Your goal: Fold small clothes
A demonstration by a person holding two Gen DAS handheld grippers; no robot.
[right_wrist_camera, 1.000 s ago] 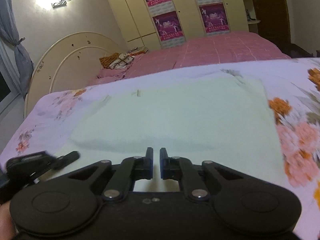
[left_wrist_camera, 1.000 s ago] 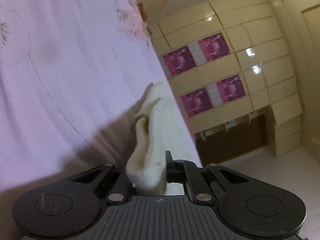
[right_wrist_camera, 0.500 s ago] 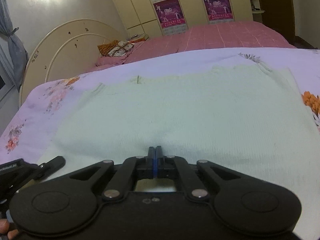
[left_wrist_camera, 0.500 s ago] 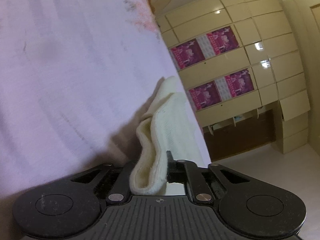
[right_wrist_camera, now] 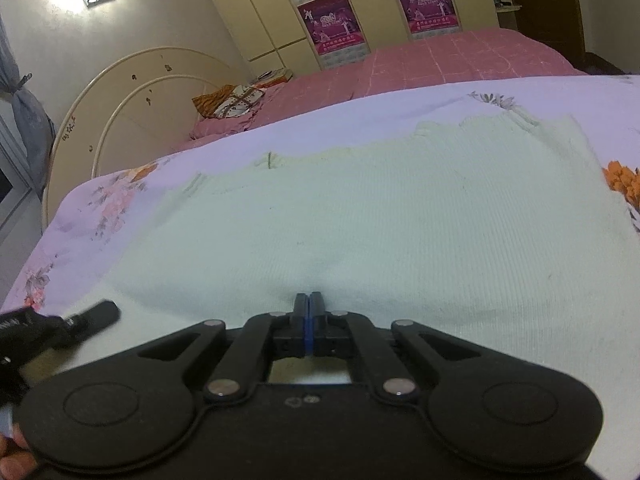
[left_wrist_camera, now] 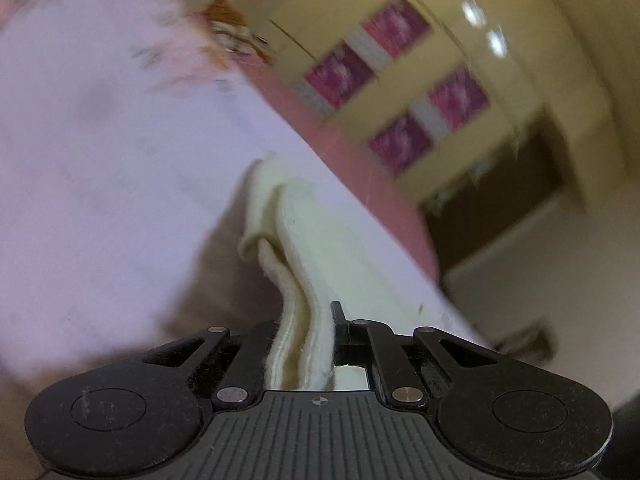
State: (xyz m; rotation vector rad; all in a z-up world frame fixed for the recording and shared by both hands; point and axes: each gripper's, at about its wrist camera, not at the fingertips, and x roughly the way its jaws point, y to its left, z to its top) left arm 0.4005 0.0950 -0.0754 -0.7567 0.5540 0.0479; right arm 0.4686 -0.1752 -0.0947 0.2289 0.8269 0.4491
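The left gripper (left_wrist_camera: 304, 320) has its fingers pinching a doubled edge of the cream garment (right_wrist_camera: 380, 216), lifting it off the bed (right_wrist_camera: 100, 216); the right gripper (right_wrist_camera: 307, 312) has its fingers pressed together at the garment's near edge. The rest of the garment lies flat on the bed's floral sheet. Beyond the bed stand a pink-covered bed (right_wrist_camera: 440, 60), a round headboard (right_wrist_camera: 132, 100) and cream cupboards (right_wrist_camera: 260, 12) with magenta posters (right_wrist_camera: 332, 20).

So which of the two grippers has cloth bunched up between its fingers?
The left gripper: folded cream cloth is clamped there. The right gripper shows shut fingers, nothing visible between.
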